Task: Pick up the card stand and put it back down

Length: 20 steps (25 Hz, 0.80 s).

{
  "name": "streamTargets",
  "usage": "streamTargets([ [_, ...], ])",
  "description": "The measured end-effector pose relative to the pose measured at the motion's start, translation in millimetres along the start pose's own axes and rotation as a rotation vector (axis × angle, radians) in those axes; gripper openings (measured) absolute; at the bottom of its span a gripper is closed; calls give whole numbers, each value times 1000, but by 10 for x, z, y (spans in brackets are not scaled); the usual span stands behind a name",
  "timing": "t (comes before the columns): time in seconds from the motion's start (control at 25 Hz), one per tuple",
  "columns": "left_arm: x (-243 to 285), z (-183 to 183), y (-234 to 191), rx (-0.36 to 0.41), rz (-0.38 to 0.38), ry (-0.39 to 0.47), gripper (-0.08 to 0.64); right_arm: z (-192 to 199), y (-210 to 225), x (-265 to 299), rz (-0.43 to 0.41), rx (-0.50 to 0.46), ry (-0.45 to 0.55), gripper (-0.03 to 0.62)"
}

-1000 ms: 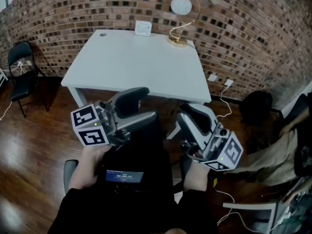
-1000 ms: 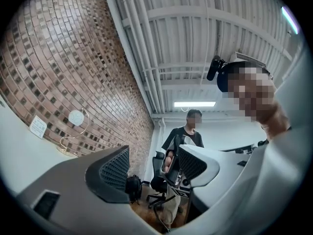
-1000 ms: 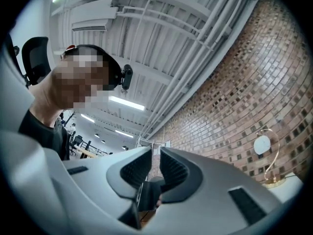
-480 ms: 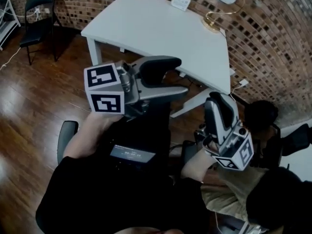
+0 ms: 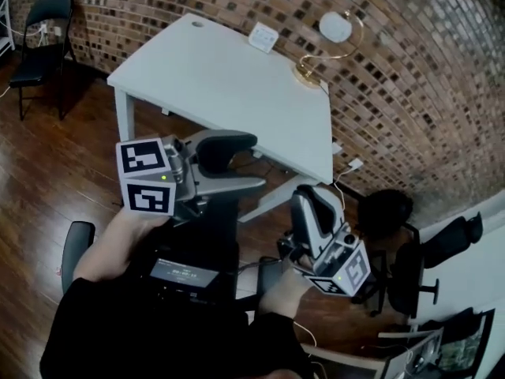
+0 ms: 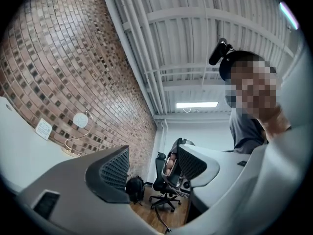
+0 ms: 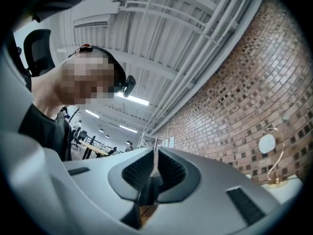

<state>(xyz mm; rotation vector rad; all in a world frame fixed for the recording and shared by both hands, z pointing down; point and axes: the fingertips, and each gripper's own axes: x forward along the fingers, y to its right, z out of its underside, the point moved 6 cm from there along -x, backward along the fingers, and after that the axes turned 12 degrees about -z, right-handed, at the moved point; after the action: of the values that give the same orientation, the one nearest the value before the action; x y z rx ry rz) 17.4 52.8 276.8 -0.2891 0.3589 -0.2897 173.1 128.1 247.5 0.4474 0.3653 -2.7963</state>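
Observation:
The card stand (image 5: 261, 36) is a small white card standing at the far edge of the white table (image 5: 205, 85), next to the brick wall; it also shows far off as the white card (image 6: 43, 128) in the left gripper view. Both grippers are held in the air well short of the table. My left gripper (image 5: 254, 163) points right, open and empty (image 6: 152, 168). My right gripper (image 5: 305, 197) hangs lower right, pointing up. Its jaws are closing, nearly together, with nothing between them (image 7: 155, 155).
A brass lamp with a white globe (image 5: 335, 30) stands on the table's far right corner. A black folding chair (image 5: 43, 34) is at the left, a dark bag (image 5: 383, 212) and office chairs (image 5: 442, 243) at the right. A small screen (image 5: 173, 273) sits at the person's waist.
The head view has swung, so the table now lies upper left of centre. Both grippers have shifted with the person, the right one lower and nearer the body.

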Motion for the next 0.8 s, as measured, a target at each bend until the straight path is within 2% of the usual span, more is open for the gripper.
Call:
streamTargets([
  [0.12,56,-1,61,13,17,-4,307,-70,3,-47,21,-45,-6,31],
  [0.8,88,21,121,29,33,-11,307,-28,25,-43,5,-41,-33,20],
])
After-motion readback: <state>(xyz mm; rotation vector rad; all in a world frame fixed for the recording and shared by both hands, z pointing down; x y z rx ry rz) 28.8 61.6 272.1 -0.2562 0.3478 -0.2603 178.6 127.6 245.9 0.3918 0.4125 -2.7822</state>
